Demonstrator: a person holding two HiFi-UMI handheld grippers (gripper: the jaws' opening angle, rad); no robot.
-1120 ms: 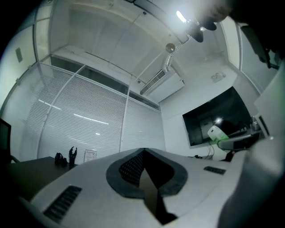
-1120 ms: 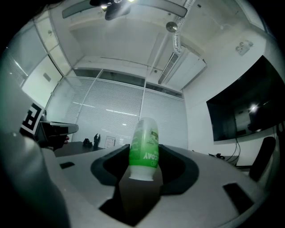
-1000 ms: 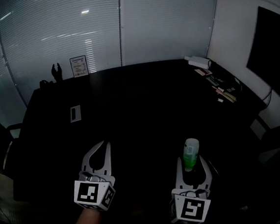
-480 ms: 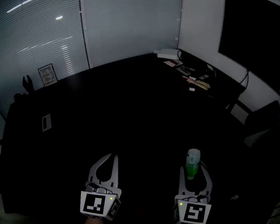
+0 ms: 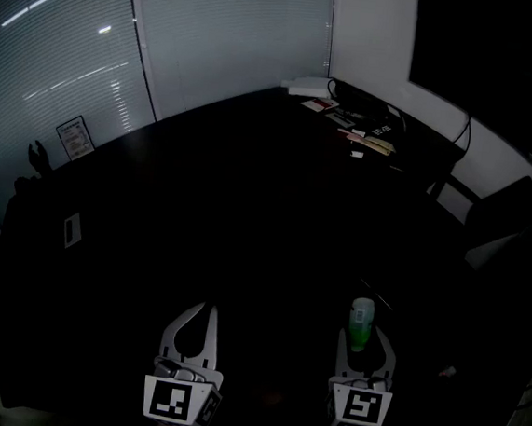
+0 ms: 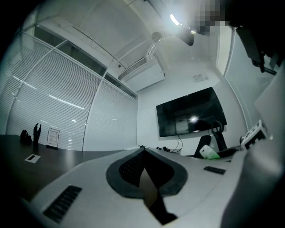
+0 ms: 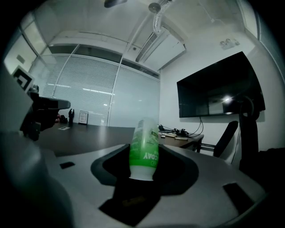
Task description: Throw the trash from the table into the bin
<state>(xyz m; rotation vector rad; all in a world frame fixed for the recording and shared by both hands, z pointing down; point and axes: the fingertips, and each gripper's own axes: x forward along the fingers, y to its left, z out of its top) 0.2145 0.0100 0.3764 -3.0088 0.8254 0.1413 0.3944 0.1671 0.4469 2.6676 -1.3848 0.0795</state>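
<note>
A green bottle (image 5: 360, 321) is pinched in the fingers of the right gripper (image 5: 361, 335). The fingers of the left gripper (image 5: 206, 313) are pressed together, empty.

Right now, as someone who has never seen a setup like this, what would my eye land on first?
The bright green bottle stands out most, clamped between the jaws of the right gripper low in the head view. Beside it, the left gripper is shut with nothing in it. A big dark table fills the room ahead, and a large black screen hangs on the wall at upper right.
</note>
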